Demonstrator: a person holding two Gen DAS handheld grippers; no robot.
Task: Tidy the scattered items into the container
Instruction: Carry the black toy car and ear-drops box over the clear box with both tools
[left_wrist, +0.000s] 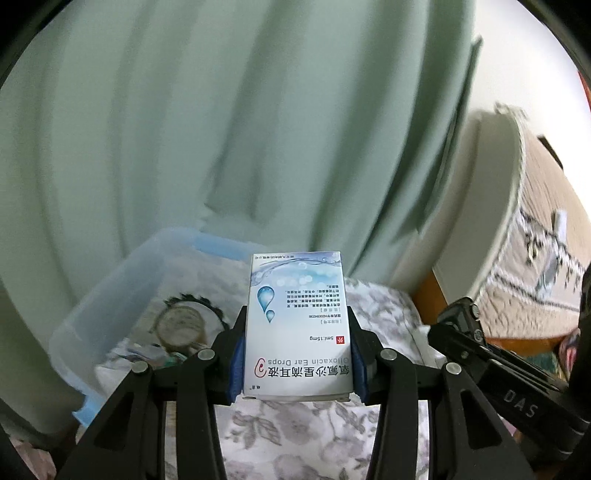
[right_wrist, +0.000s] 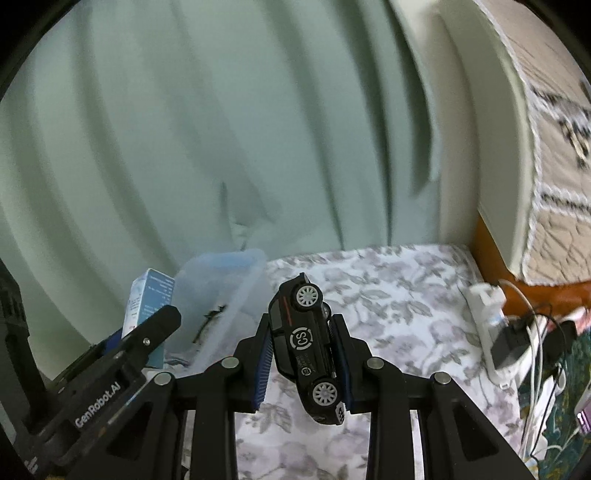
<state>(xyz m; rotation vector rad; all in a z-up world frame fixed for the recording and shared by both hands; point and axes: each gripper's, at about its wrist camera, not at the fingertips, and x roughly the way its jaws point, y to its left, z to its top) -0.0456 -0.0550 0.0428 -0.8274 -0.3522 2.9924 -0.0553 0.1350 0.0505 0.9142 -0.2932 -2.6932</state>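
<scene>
My left gripper is shut on a white and blue ear drops box, held upright in the air over the near right rim of a clear plastic container. The container holds a round dark-rimmed item and some small bits. My right gripper is shut on a black toy car, turned on its side with its wheels facing right, above the floral cloth. In the right wrist view the container lies to the left, with the box and left gripper beside it.
A floral cloth covers the surface. Green curtains hang behind. A white power strip with plugs and cables lies at the right edge, next to a bed with a quilted cover.
</scene>
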